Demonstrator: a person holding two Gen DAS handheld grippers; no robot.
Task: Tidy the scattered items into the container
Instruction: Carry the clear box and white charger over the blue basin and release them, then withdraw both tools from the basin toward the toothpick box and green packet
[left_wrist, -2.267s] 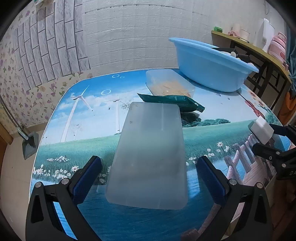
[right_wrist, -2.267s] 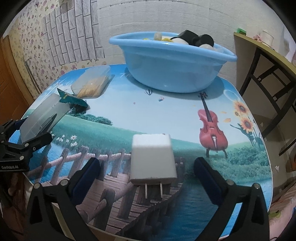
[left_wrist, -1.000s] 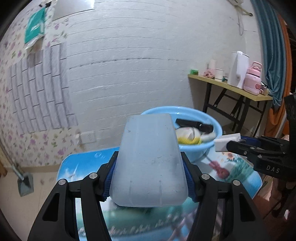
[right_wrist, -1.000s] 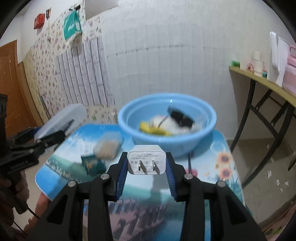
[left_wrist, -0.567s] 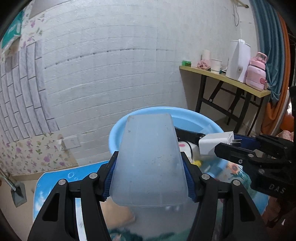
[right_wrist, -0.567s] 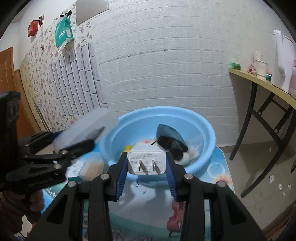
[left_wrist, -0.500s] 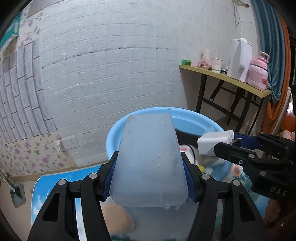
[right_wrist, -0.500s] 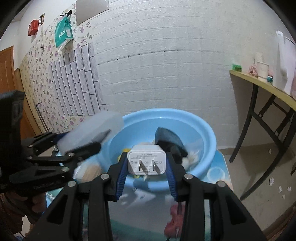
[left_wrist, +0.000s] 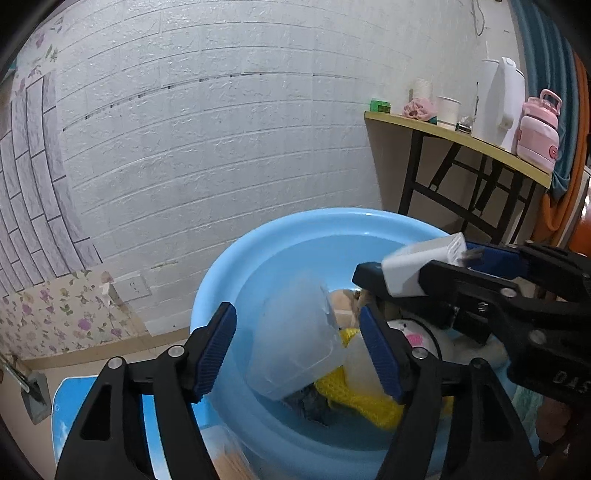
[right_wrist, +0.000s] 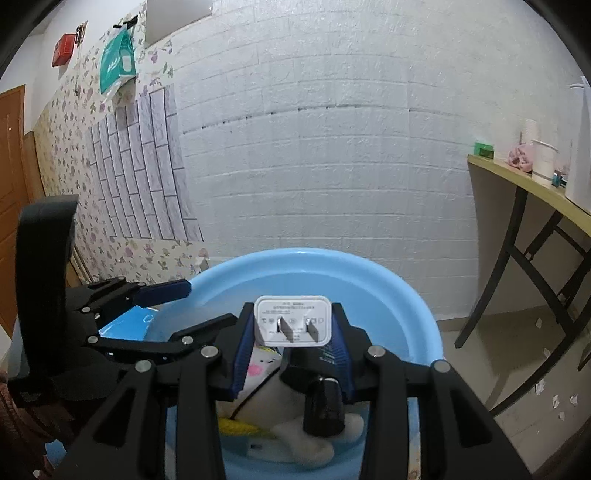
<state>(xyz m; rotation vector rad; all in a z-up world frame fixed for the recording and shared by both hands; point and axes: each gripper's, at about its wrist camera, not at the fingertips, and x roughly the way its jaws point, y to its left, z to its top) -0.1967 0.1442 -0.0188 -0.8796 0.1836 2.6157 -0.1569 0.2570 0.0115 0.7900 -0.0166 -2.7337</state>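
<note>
Right now both grippers hang over the basin (left_wrist: 221, 295), which sits at the far end of the table by the white brick wall.

Left gripper (left_wrist: 299, 350): jaws spread wide, nothing between the pads. The clear box (left_wrist: 295, 343) lies tilted inside the basin, leaning on its left wall, lower corner on the yellow cloth (left_wrist: 354, 398). From how it lies, that drop looks done.

Right gripper (right_wrist: 291, 345): pads pressed onto the flanks of the white charger (right_wrist: 293, 320), prongs pointing back at the camera. It hangs over the near-right part of the basin, above the plush toy (right_wrist: 295, 439) and a black item (right_wrist: 323, 406).

Step in hand, as I read it: release the charger.
- It's already inside the rim line, so no more travel is needed; a bit lower would soften the landing.
- Aim for the soft stuff (plush, cloth), not the black item or the box, so it doesn't bounce.
- Open the jaws in one clean move and hold the wrist steady, so the charger drops straight.
- The grippers are close together in both views. Lift the left one out first or keep it still; the right fingers cross just beside its right pad.
- Pull up vertically afterwards, clear of the rim.
</note>
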